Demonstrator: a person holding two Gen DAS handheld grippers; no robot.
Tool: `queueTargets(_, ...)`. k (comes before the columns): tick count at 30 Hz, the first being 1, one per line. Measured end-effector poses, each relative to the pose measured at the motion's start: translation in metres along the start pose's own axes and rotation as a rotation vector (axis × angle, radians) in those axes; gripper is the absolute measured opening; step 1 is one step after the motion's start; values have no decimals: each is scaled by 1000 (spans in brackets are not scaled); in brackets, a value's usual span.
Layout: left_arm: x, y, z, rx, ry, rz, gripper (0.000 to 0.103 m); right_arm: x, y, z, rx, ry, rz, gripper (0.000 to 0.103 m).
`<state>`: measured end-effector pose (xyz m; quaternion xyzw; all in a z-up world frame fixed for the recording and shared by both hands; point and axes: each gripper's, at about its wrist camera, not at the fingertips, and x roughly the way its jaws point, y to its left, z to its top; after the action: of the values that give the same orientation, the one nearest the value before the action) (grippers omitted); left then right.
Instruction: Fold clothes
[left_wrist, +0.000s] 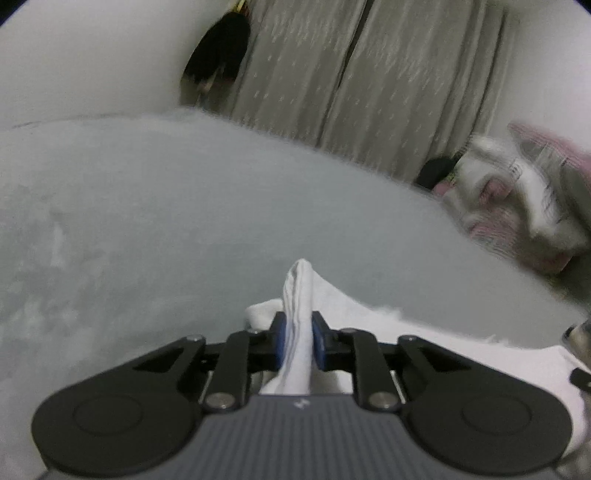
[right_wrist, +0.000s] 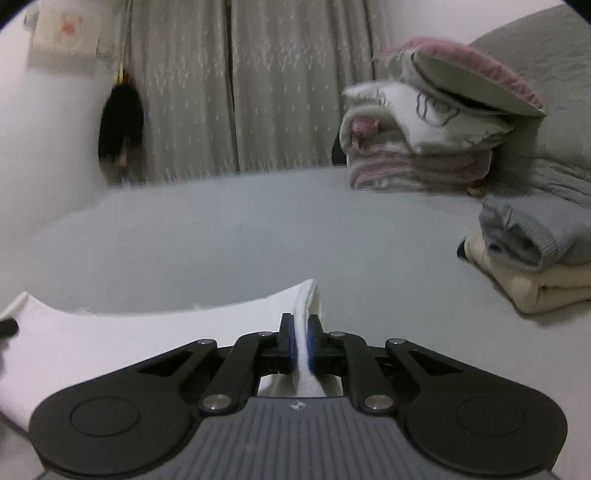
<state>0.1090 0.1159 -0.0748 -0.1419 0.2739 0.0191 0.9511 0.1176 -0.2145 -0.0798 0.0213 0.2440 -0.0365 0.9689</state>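
**Both grippers pinched on the white garment, edge stretched between them**

Here we are over the pale grey bed surface (right_wrist: 229, 221), and both tools have cloth. The left gripper (left_wrist: 298, 341) is clamped on a bunched fold of the white garment (left_wrist: 369, 325), a peak of fabric poking up past its blue pads (left_wrist: 280, 341). The right gripper (right_wrist: 300, 343) is clamped too, jaws nearly together, with only a thin layer of the same white garment (right_wrist: 110, 332) nipped between them.

Now the relation that matters: the cloth's free edge runs sideways from one tool to the other. From the right wrist it sweeps off to the left; from the left wrist it spreads off to the right. So the long axis lies between the two hands, each holding one end, neither nearer than the other. The rest of the garment trails back beneath the grippers, out of sight.

Off to the right sit a folded grey and cream stack (right_wrist: 535, 258) and, beyond it, rolled bedding (right_wrist: 424, 147). Likely next: carry this held edge forward, both hands level, to lay the fold.
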Motion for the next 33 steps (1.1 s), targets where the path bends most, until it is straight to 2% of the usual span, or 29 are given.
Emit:
queueTargets(1, 1, 1, -1, -5, 5, 3, 28, 8, 2, -3, -16, 38, -10, 12)
queueTargets(2, -1, 1, -1, -7, 4, 4, 29, 11, 2, -5, -18, 53, -15, 17)
queueTargets(4, -5, -3, 0, 12, -4, 40, 48, 11, -1, -4, -5, 50, -23, 23)
queueTargets(5, -7, -6, 0, 26, -12, 68, 51, 7, 0, -3, -7, 39, -32, 26)
queueTargets(9, -21, -19, 2, 65, -73, 89, 52, -9, 12, 4, -51, -29, -36, 31)
queueTargets(12, -31, -37, 4, 126, -114, 81, 54, -22, 32, 8, -80, -60, 23, 40)
queueTargets(14, -35, -49, 0, 162, -100, 33, 56, -27, 48, 6, -106, -45, 84, 42)
queueTargets(16, -37, -61, -5, 197, -77, -23, 68, -29, 64, 0, -142, -15, 139, 42)
queueTargets(18, -35, -71, -11, 232, -44, -63, 73, -28, 76, -9, -183, 20, 186, 42)
queueTargets(21, -23, -77, -18, 298, -5, -52, 76, -23, 83, -21, -226, 55, 204, 43)
queueTargets(24, -22, -77, -22, 345, -3, -20, 76, -18, 74, -22, -192, 73, 210, 44)
queueTargets(27, -20, -72, -19, 337, -1, 36, 76, -16, 60, -20, -153, 86, 184, 43)
queueTargets(31, -8, -52, -8, 257, 46, 101, 79, -12, 45, -15, -131, 100, 153, 43)
queueTargets(33, -5, -40, -1, 204, 66, 104, 83, -12, 42, -12, -130, 105, 136, 43)
